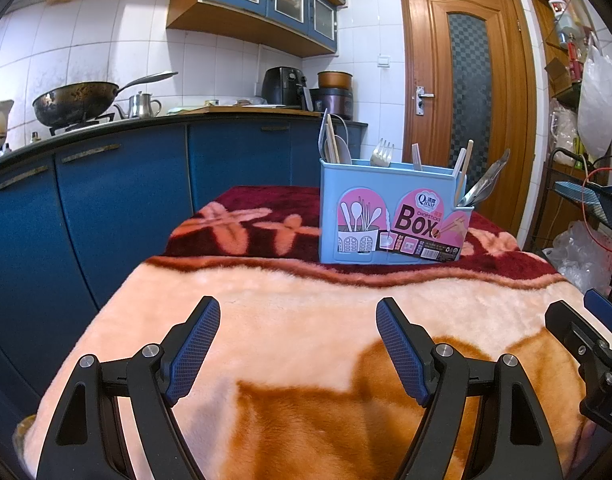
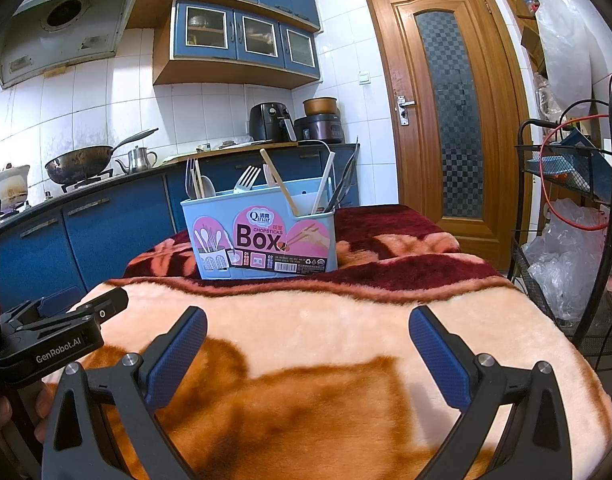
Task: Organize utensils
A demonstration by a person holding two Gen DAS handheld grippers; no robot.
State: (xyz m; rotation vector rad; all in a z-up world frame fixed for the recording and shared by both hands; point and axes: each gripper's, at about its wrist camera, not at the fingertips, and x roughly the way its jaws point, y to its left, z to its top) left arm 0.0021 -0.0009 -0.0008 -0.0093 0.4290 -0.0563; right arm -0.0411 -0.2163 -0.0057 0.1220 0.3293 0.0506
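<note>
Covering the table, a plush blanket [image 1: 289,320] fronts blue cabinets [image 1: 117,200].

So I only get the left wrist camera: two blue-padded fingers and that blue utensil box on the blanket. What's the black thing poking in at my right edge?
Observer: That is the right gripper. Its own camera shows both its fingers spread wide, with nothing between them.
Operator: And what is carrying the gripper I look along?
Observer: A person's hand. Its fingers show at the lower left of the right wrist view, under the body of the left gripper.
Operator: Is anything written on it?
Observer: Yes, the side of its body reads GenRobot.AI, which your camera cannot see.
</note>
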